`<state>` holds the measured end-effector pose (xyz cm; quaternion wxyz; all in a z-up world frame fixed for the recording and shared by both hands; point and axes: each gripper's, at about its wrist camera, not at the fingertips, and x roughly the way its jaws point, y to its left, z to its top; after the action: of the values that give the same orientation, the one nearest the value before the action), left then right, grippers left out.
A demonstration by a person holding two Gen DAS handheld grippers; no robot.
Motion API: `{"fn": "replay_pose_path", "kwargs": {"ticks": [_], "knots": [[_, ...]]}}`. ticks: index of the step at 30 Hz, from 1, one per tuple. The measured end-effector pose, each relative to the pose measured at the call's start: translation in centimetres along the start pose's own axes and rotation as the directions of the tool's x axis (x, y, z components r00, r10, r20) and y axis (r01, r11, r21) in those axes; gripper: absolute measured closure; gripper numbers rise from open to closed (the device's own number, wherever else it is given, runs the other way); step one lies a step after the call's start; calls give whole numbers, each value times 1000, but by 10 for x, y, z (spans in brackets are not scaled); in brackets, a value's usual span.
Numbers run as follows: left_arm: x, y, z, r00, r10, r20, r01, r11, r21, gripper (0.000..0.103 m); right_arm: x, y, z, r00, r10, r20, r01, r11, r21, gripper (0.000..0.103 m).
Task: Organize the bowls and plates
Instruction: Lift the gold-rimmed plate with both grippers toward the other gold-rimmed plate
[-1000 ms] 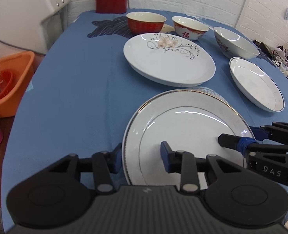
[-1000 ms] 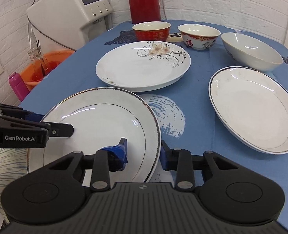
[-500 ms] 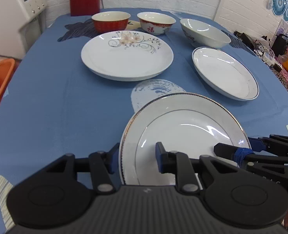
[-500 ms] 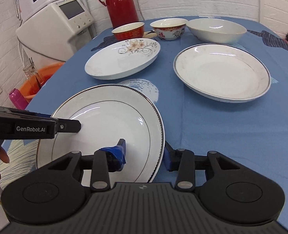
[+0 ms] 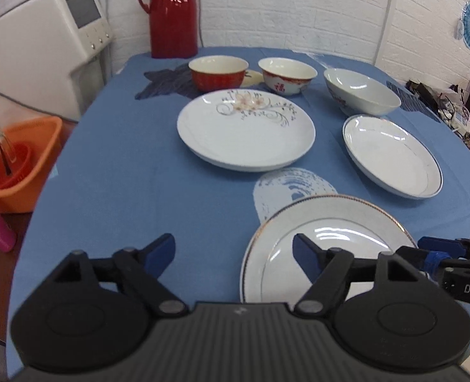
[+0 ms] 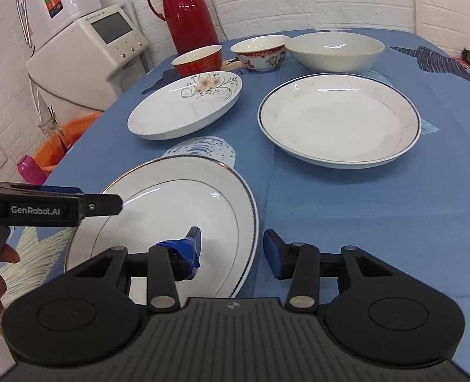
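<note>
Round table under blue patterned cloth. Just ahead of both tools, gold-rimmed white ceramic plate, apparently set down. Left gripper spread and opening, rim beside its right finger, not pinched. Right gripper opening, rim between unpressed fingers. Likely step: release. Next: withdraw, then approach blue-rimmed white plate farther ahead.

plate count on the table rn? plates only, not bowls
3. Gold-rimmed plate nearest, at the table's front edge. Floral plate behind it, in front of the red bowl. Blue-rimmed plate to the right, before the big white bowl. None seems hidden.
</note>
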<state>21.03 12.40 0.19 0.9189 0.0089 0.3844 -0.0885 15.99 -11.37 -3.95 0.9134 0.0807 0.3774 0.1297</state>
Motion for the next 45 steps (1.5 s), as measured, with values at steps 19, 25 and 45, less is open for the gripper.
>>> {"fn": "replay_pose_path", "kwargs": {"ticks": [19,25,45], "knots": [[39,-88,87,977,-212,-19,212,976,37,25,-50,-80,60,967,-204,153,193,978,78,71],[80,-104,102,969,-222,-112,227,973,34,25,-26,-113,87,973,-214,90,206,974,89,70],[149,-123,113,947,-208,-245,207,978,-26,26,59,-145,124,975,-185,-121,191,981,40,67]]}}
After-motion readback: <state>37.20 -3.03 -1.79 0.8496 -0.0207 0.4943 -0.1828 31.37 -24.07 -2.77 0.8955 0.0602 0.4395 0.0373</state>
